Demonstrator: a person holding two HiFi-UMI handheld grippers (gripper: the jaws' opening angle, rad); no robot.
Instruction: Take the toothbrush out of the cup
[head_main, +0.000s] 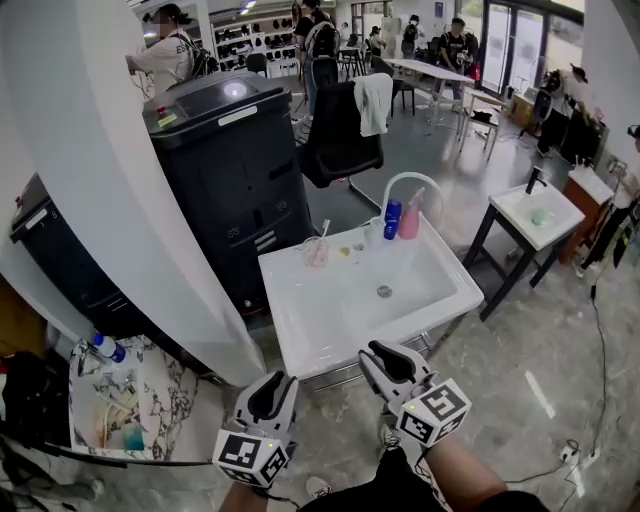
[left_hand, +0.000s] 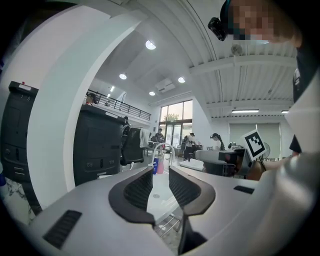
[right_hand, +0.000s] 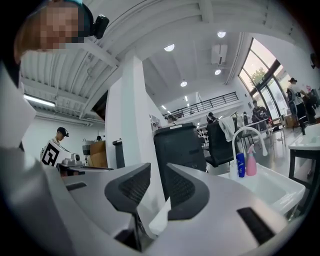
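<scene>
- Across grey floor, standing short of sink, near rim just ahead.
- Holding left gripper and right gripper partly open, gripping nothing.
- Noting toothbrush standing in cup, far-left ledge; removal not begun.
- Judging way over sink clear for reaching; minding column left, faucet and bottles right.

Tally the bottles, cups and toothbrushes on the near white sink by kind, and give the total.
bottles: 2, the blue bottle and the pink spray bottle
cup: 1
toothbrush: 1, standing in the cup
total: 4
</scene>
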